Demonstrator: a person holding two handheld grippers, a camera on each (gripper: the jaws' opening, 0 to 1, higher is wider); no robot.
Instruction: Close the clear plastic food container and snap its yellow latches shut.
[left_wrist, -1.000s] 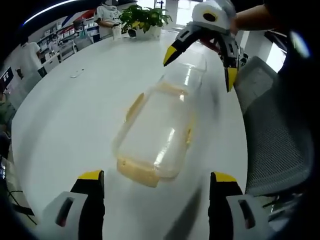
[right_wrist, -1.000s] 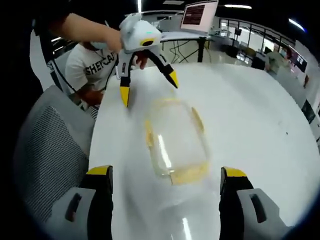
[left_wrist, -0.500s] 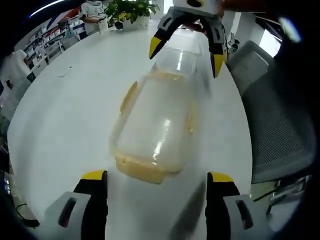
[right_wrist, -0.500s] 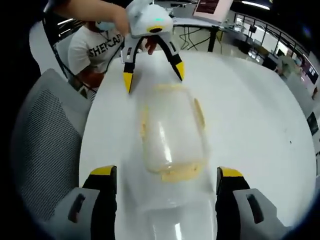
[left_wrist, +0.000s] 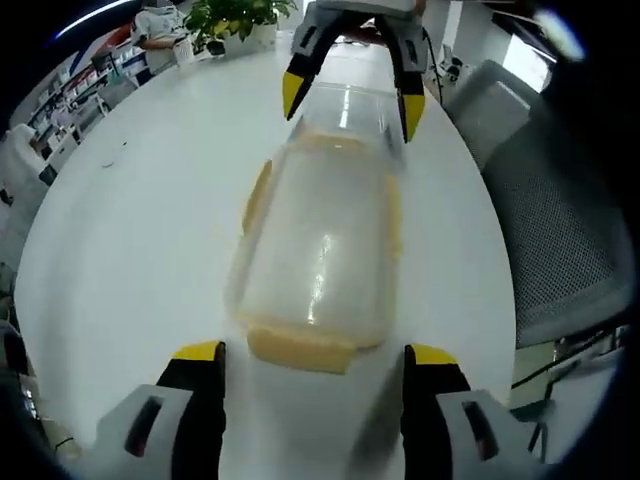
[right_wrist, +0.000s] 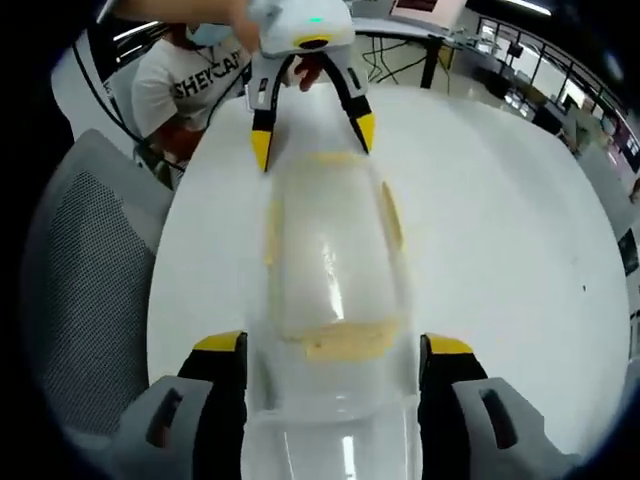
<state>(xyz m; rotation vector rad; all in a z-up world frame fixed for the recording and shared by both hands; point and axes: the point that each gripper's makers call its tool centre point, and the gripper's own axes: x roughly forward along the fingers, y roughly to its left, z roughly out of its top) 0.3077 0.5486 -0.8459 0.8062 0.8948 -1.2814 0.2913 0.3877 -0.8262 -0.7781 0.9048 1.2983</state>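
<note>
In your right gripper view, the one thing you can read is dark lettering across the chest of a person's white T-shirt (right_wrist: 196, 72), beyond the bench: "SHEYCAI", cut off at the edge. The laptop screen (right_wrist: 412, 8) behind it is too blurred to read.

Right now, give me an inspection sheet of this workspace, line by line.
Surface: white table, glossy, round-edged.
Job's things: clear plastic food container lying between both grippers; yellow latches at its sides and ends; whether they are snapped cannot be told.
Clutter: small object far off on the table.
Grippers: left gripper open at one end; right gripper open, straddling the other.
Cables: some under a far desk.
Surroundings: grey mesh chair, potted plant, laptop, seated person.
</note>
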